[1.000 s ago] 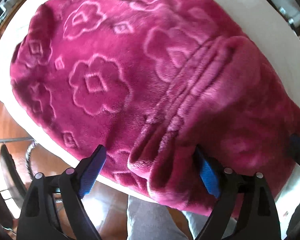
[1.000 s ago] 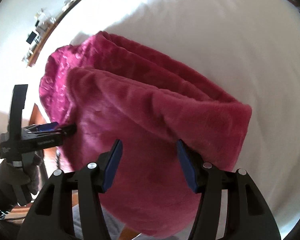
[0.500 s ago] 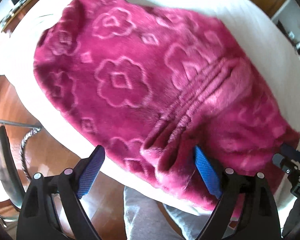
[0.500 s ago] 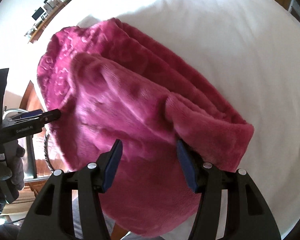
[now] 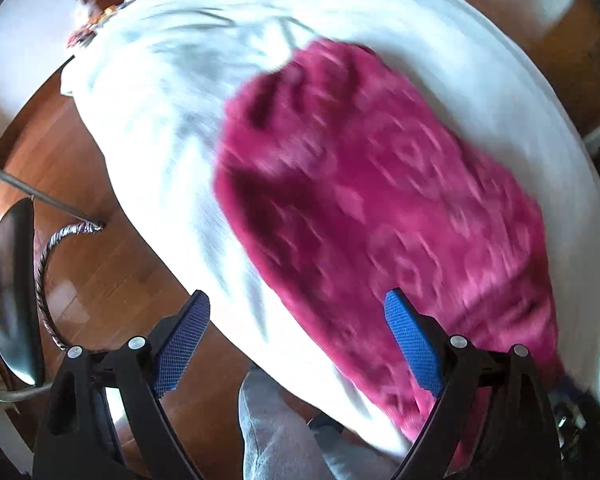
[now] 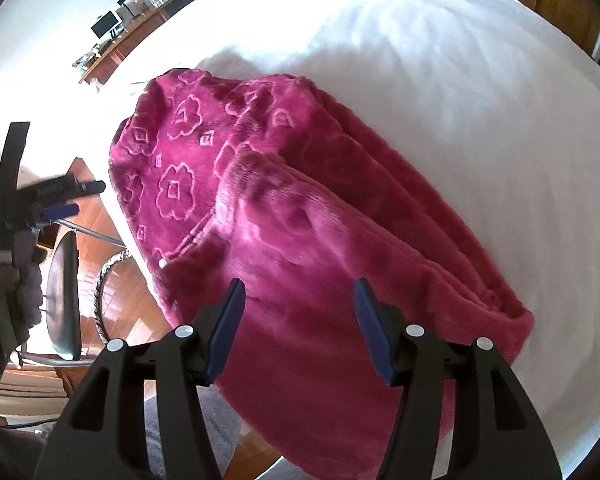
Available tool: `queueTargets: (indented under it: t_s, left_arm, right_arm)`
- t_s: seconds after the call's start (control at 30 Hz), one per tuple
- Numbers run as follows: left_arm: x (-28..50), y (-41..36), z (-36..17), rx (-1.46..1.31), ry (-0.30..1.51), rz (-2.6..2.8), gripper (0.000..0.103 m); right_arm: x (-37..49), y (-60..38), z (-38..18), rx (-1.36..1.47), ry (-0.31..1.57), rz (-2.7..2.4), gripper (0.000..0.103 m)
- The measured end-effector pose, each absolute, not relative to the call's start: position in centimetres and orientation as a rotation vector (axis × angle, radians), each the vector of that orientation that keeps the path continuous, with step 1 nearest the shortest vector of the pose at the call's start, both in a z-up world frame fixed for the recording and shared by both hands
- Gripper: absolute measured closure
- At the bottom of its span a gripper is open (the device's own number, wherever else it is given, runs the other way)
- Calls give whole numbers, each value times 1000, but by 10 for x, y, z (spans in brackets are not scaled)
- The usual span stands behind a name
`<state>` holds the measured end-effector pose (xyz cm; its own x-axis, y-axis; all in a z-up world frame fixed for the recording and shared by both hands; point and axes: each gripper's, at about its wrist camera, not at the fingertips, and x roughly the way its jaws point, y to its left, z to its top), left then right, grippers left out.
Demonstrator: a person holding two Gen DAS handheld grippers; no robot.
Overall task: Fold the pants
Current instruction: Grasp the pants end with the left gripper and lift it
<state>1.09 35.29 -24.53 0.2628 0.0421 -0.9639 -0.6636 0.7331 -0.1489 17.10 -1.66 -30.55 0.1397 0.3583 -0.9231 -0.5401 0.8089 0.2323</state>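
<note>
The plush magenta fleece pants embossed with flowers are lying folded into a thick bundle on the white sheet-covered surface, with the near end hanging over the edge at about 6 o'clock in the right wrist view. The right gripper is hovering with its blue pads spread wide over the top layer, gripping nothing. The left gripper is also standing wide and empty, off toward 9 o'clock of the bundle; its view is smeared with motion. The likely trouble is that the overhanging end is weighing on the bundle, so the slippery fleece could slide off the edge or the top fold could spring loose.
</note>
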Motion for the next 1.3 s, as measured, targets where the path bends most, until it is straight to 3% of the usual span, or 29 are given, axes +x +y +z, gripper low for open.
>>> queueTargets:
  t_s: [0.2,0.47,0.93,1.03,1.1,1.3]
  left_arm:
    - [27,421,-248,-648,1198,531,15]
    - [58,488,-295,-750,1215,477,15]
    - [112,515,-355,-799,1283,320,15]
    - [118,515,-363,-832,1288,277,24]
    - [121,514,-367,-866,1281,239,40]
    - [128,508,-364,-882,1266,193,71]
  right_arm:
    - [178,32,-304,-178,1293,646,45]
    - [187,90,-309,-199,1329,612,45]
    - [199,106,-326,-208,1412,478,45]
    - [200,110,-328,-222,1416,476,45]
    - [201,111,-328,-224,1419,474,45]
    - [203,109,-330,-204,1426,453,45]
